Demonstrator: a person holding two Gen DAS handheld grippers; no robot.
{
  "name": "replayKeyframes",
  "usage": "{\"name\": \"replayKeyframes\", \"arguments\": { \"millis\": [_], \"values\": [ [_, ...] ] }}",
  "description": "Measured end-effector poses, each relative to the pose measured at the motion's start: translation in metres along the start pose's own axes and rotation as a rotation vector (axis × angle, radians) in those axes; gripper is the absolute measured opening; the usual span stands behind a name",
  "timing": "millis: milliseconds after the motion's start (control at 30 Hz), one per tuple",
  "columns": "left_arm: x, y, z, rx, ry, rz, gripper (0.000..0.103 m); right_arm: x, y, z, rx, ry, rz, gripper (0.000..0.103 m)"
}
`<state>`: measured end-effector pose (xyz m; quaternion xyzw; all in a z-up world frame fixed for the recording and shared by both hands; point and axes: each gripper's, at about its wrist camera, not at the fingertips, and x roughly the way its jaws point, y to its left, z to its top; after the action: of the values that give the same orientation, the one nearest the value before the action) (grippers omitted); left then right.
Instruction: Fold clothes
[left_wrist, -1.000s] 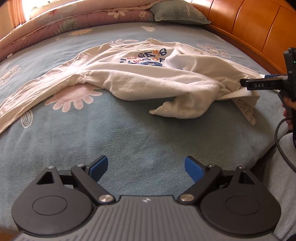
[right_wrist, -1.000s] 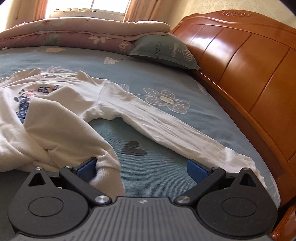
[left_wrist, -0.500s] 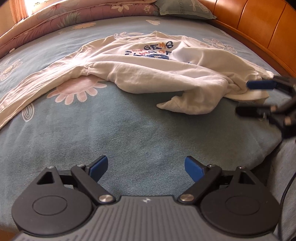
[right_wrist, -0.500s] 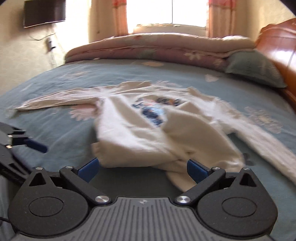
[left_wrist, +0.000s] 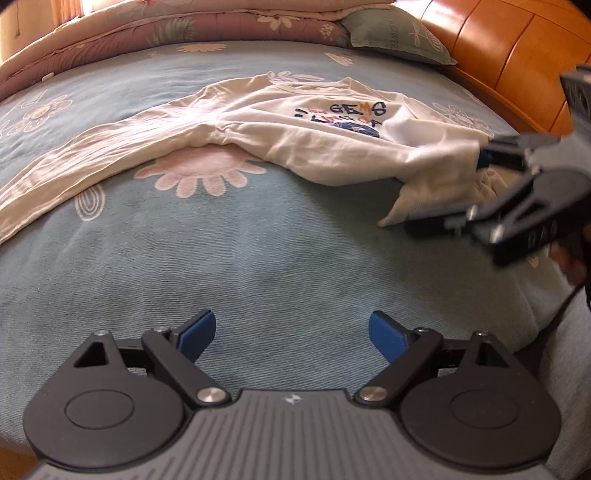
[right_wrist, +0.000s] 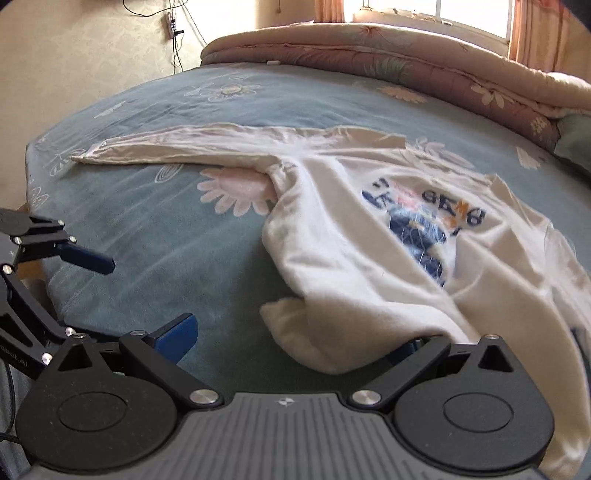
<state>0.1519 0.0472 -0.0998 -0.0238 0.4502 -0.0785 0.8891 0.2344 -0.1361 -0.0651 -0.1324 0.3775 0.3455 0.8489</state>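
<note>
A white long-sleeved shirt (left_wrist: 317, 133) with a blue and orange print lies crumpled on the blue flowered bedspread (left_wrist: 258, 258); one sleeve stretches to the left. It also shows in the right wrist view (right_wrist: 388, 258). My left gripper (left_wrist: 291, 332) is open and empty above bare bedspread near the bed's front edge. My right gripper (right_wrist: 284, 339) is open, with the bunched hem of the shirt lying between its fingers and over the right finger. In the left wrist view the right gripper (left_wrist: 454, 192) sits at the shirt's right end.
A folded pink quilt (left_wrist: 184, 26) and a grey-green pillow (left_wrist: 399, 37) lie at the head of the bed. An orange wooden headboard (left_wrist: 517, 62) runs along the right. A wall with a power strip (right_wrist: 171, 27) stands beyond the bed's far side.
My right gripper has swung round to the left to face across the shirt and has moved onto its bunched hem. My left gripper has shifted slightly and stays open.
</note>
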Motion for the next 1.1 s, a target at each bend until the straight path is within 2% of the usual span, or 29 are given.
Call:
{"name": "replayKeyframes", "arguments": {
  "millis": [167, 333, 433, 600, 700, 800, 867, 933, 1100],
  "values": [
    [0.007, 0.003, 0.005, -0.005, 0.002, -0.026, 0.090, 0.005, -0.039, 0.030, 0.053, -0.050, -0.007, 0.103],
    [0.017, 0.001, 0.008, 0.006, 0.014, -0.035, 0.090, 0.020, -0.090, 0.025, 0.277, -0.094, 0.005, 0.103],
    [0.019, -0.001, 0.010, 0.016, 0.014, -0.035, 0.093, 0.023, -0.114, 0.018, 0.409, -0.124, 0.012, 0.103],
    [0.024, -0.005, 0.017, 0.020, 0.013, -0.049, 0.094, -0.013, -0.085, -0.009, 0.338, -0.197, 0.054, 0.103],
    [0.025, -0.007, 0.025, 0.024, 0.014, -0.051, 0.094, -0.024, -0.064, -0.031, 0.283, -0.196, 0.079, 0.103],
    [0.026, -0.008, 0.035, 0.007, 0.018, -0.065, 0.094, -0.018, -0.053, -0.053, 0.242, -0.176, 0.086, 0.103],
    [0.026, -0.008, 0.043, -0.027, 0.022, -0.101, 0.094, -0.006, -0.045, -0.055, 0.175, -0.092, 0.014, 0.103],
    [0.028, -0.011, 0.050, -0.061, 0.023, -0.139, 0.094, 0.000, -0.035, -0.055, 0.079, -0.066, -0.091, 0.103],
    [0.039, -0.029, 0.065, -0.126, 0.015, -0.197, 0.094, -0.018, -0.025, -0.057, -0.021, -0.188, -0.178, 0.103]
  ]
}}
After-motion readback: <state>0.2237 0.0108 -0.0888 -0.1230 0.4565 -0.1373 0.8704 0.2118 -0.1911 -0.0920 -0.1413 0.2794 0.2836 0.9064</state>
